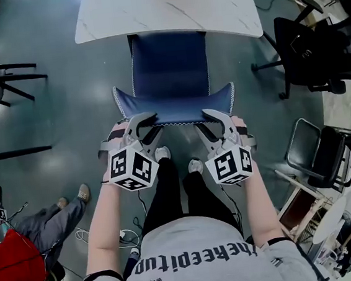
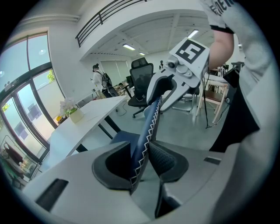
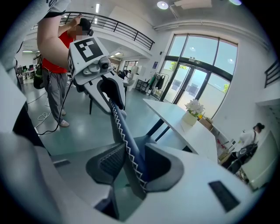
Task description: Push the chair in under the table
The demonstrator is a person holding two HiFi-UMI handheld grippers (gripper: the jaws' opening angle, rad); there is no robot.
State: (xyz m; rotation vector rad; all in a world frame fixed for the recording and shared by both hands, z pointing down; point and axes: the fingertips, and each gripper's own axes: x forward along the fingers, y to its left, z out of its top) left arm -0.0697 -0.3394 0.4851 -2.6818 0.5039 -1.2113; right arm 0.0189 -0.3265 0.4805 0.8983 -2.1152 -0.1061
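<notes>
Chair: the blue fabric chair (image 1: pixel 168 62) with white zigzag stitching along its edges stood on the grey floor (image 1: pixel 66 104), facing the white marble-patterned tabletop (image 1: pixel 168 9). The front of its seat was hidden under the near edge of the tabletop.
Backrest: the curved blue backrest (image 1: pixel 175 108) stood well apart from the tabletop edge, with a long stretch of seat showing between them.
Left claw: the left claw (image 1: pixel 146 124) pinched the top edge of the backrest near its left corner. In its own view (image 2: pixel 142 159) the stitched edge ran between the two dark pads, and both pads pressed on it.
Right claw: the right claw (image 1: pixel 214 119) pinched the same edge near the right corner. Its own view (image 3: pixel 133 164) showed the pads closed on the fabric.
Done: both grips looked set and the chair looked lined up squarely with the tabletop. It seemed only partly pushed in.
Left to do: most of the seat had not yet gone under, so a straight push forward looked to remain, and then letting go.
Surroundings: a black office chair (image 1: pixel 316 53) stood off to the right, clear of the path.
</notes>
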